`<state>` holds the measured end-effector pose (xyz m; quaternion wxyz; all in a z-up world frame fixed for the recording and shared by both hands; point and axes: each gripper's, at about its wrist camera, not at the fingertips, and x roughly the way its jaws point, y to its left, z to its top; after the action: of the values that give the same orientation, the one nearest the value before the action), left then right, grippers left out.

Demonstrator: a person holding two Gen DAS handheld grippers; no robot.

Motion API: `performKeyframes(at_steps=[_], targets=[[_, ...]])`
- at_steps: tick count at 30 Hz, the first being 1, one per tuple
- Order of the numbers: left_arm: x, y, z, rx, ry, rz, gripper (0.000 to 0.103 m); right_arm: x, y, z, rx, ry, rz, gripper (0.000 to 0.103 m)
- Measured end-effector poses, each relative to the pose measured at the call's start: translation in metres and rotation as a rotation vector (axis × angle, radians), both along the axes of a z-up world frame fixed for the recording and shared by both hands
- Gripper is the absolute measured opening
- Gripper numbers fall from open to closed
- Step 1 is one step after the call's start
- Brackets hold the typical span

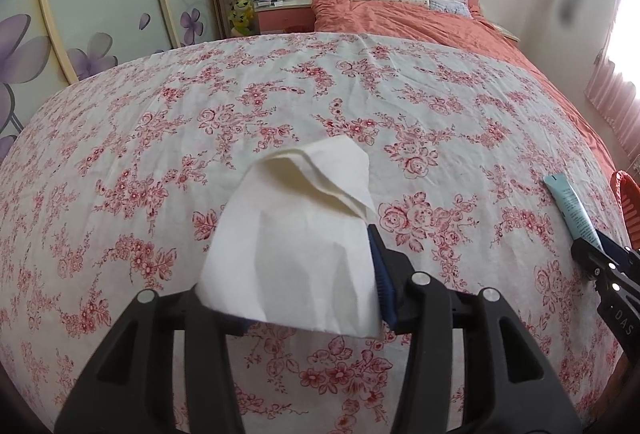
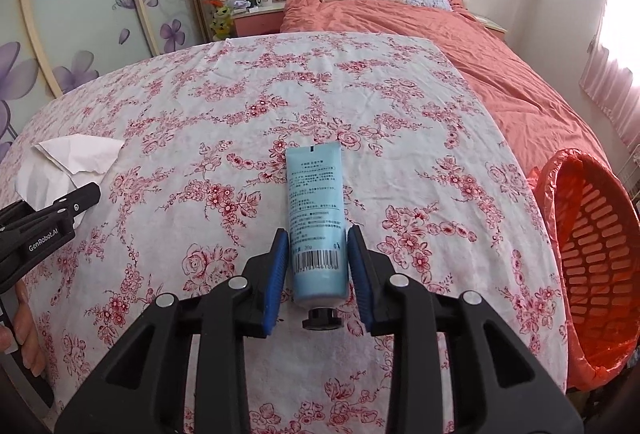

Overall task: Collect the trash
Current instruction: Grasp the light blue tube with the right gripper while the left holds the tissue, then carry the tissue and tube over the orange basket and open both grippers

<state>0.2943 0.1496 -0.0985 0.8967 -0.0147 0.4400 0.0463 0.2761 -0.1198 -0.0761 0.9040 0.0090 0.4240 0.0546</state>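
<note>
A white tissue (image 1: 312, 178) stands up between my left gripper's (image 1: 296, 246) jaws, which are shut on it. The tissue covers the left finger, and the blue pad of the right finger presses its side. In the right wrist view the same tissue (image 2: 72, 162) shows at the far left, at the left gripper's (image 2: 76, 200) tip. A light blue tube (image 2: 316, 186) with a black cap lies on the floral sheet, cap toward me. My right gripper (image 2: 317, 238) straddles its barcode end, both blue pads against its sides.
An orange basket (image 2: 600, 254) lined with an orange bag stands off the bed's right edge. The floral sheet (image 2: 200, 94) covers the near bed, and an orange quilt (image 2: 500, 54) with pillows lies beyond. A hand (image 2: 24, 330) holds the left gripper.
</note>
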Motion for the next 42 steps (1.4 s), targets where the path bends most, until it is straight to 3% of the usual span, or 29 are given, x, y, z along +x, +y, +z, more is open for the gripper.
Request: performKeyframes(at_steps=[30, 31, 33, 42], targets=[[-0.003, 0.009, 0.0, -0.048, -0.011, 0.024, 0.048, -0.001, -0.009, 0.0, 0.063, 0.002, 0.002, 0.031], [-0.003, 0.01, 0.001, -0.056, -0.015, 0.023, 0.047, -0.001, -0.01, 0.0, 0.061, 0.0, 0.0, 0.03], [-0.004, 0.012, 0.002, -0.076, -0.024, 0.015, 0.028, -0.001, -0.011, 0.001, 0.068, -0.001, 0.0, 0.029], [-0.015, -0.004, 0.014, -0.031, -0.053, -0.013, 0.021, -0.02, -0.03, 0.011, 0.114, -0.042, -0.011, 0.028]])
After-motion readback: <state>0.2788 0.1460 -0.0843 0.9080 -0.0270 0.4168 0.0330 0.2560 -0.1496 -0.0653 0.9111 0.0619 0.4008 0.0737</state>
